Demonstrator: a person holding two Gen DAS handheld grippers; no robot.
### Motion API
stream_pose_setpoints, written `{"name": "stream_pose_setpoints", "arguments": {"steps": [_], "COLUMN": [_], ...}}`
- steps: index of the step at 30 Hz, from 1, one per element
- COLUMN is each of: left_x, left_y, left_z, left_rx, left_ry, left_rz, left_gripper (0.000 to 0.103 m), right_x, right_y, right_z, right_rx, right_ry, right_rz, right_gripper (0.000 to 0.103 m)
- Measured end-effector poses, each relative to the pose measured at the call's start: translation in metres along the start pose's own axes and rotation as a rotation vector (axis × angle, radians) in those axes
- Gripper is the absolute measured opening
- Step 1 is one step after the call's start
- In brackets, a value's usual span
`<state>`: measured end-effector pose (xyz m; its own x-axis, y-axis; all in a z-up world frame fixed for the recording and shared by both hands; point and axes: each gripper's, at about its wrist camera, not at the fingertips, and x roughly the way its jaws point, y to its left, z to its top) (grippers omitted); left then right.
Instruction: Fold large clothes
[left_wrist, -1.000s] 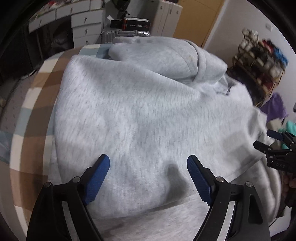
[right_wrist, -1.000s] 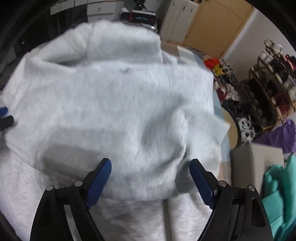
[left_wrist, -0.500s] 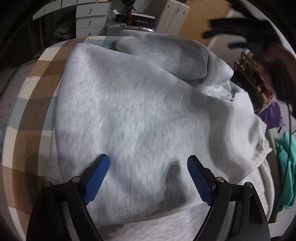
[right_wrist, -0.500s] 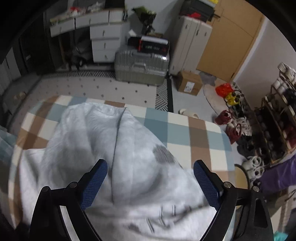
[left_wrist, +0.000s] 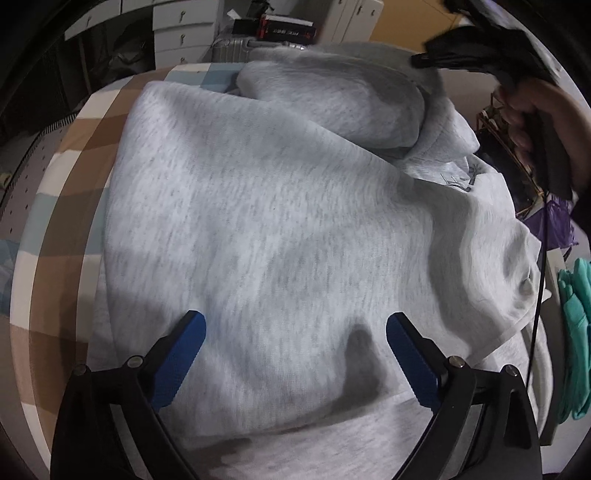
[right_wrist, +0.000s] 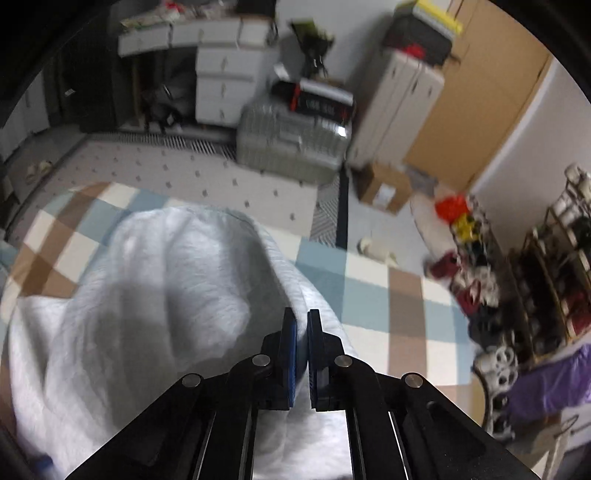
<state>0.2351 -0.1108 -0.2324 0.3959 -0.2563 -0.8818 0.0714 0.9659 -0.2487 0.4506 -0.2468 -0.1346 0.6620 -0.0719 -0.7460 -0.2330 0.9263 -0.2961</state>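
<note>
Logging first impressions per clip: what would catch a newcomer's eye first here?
A big light-grey hoodie fills the left wrist view, spread over a checked blanket. The left gripper hangs over it, its jaws opening. At the hood end, the right gripper is shut on the hoodie's edge.

Shoe rack (right_wrist: 546, 280) blurred; hoodie (left_wrist: 280, 229) cut off below.

We see dim, even indoor light in both views, without glare. The pale grey fleece sweatshirt (left_wrist: 266, 221) carries soft shadows in its folds, one dark patch lying near the bottom. The right wrist view is smeared by motion blur, worst on the ribbed silver suitcase (right_wrist: 291, 144). Fisheye bending curves every edge, and black vignette fills our corners.
</note>
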Motion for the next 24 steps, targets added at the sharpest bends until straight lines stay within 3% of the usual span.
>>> {"name": "stream_pose_setpoints", "arguments": {"steps": [4,9,15,19,23,24], "left_x": [-0.011,-0.032,-0.067,-0.066,-0.061,-0.063], "left_y": [0.008,0.023,0.032,0.034,0.013,0.006], "left_z": [0.003,0.008,0.025,0.059,0.109,0.123], "left_rx": [-0.077,-0.151,-0.137,-0.174,-0.061,-0.022], "left_ry": [0.006,-0.036,-0.152,-0.166,-0.191,-0.227], "left_rz": [-0.043,-0.076,-0.07,0.029,0.153,0.205], "left_gripper": [0.095,0.095,0.096,0.096,0.096,0.096], "right_x": [-0.049,-0.098,-0.106,-0.104,-0.099,-0.099], "right_y": [-0.002,0.002,-0.008,-0.029,-0.047,-0.047], "right_z": [-0.03,-0.087,-0.149,-0.171,-0.184,-0.185], "right_rx": [-0.017,-0.023,0.118,0.247,0.353,0.349], "right_ry": [-0.109,-0.213,-0.226,-0.261,-0.24,-0.242], "right_rz": [0.001,0.137,0.201,0.246,0.306,0.311], "right_gripper": [0.004,0.004,0.004,0.004,0.005,0.005]}}
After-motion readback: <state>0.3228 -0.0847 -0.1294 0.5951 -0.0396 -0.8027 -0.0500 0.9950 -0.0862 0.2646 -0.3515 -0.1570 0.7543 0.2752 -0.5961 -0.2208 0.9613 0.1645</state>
